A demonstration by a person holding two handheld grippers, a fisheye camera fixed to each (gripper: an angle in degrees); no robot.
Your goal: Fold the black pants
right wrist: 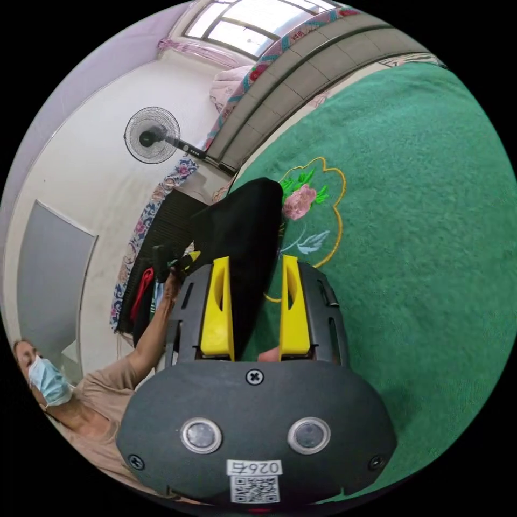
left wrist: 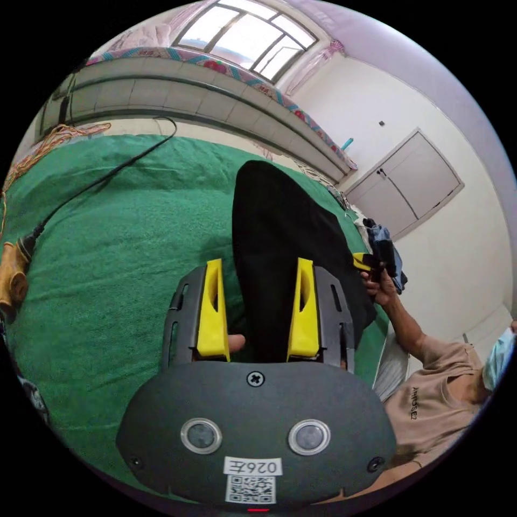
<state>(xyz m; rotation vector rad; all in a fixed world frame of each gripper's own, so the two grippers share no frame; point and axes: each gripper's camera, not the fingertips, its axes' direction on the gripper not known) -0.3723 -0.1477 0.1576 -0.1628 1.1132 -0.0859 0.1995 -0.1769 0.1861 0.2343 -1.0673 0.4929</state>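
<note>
Matt black pants (left wrist: 280,237); seemingly terry green cover (left wrist: 118,258).

Left yellow-jawed dark grey gripper (left wrist: 258,304) is held with jaws spread apart. Same for the right yellow-jawed dark grey gripper (right wrist: 257,307), jaws parted. An outstretched bare forearm (left wrist: 405,323) is seen alongside.

A green blanket (left wrist: 107,258) covers the bed; the black pants (left wrist: 280,226) lie on it beside its embroidered flower (right wrist: 301,202), a black cable (left wrist: 97,183) further off.
</note>
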